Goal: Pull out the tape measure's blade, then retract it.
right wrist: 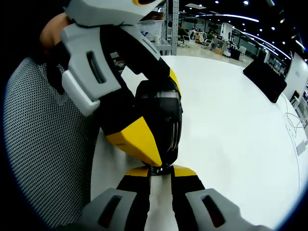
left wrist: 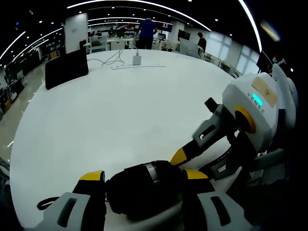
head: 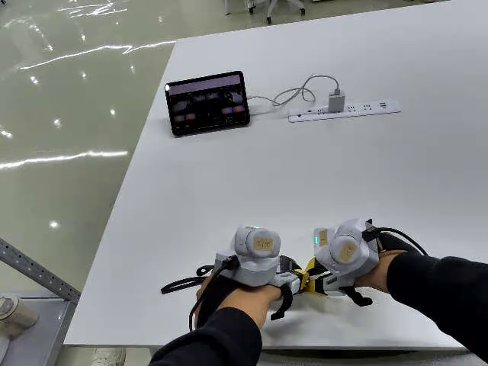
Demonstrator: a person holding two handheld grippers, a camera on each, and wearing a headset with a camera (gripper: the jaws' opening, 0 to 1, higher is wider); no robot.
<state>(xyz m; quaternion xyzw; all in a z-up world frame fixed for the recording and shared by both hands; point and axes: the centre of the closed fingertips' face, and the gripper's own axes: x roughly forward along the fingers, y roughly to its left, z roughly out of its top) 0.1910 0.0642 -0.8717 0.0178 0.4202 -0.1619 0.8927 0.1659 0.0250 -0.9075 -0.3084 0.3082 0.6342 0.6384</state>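
Note:
The black tape measure sits clamped between the yellow-tipped jaws of my left gripper, just above the white table's near edge. In the right gripper view the same case stands straight ahead, with the left gripper's yellow fingertip pressed on its side. My right gripper is shut on the small metal blade hook at the mouth of the case. Hardly any blade shows between hook and case. In the head view the two grippers meet tip to tip at the tape measure.
A dark tablet stands at the table's far left, beside a white power strip with a charger and cable. A black strap trails left of the left gripper. The table edge drops to a glossy floor.

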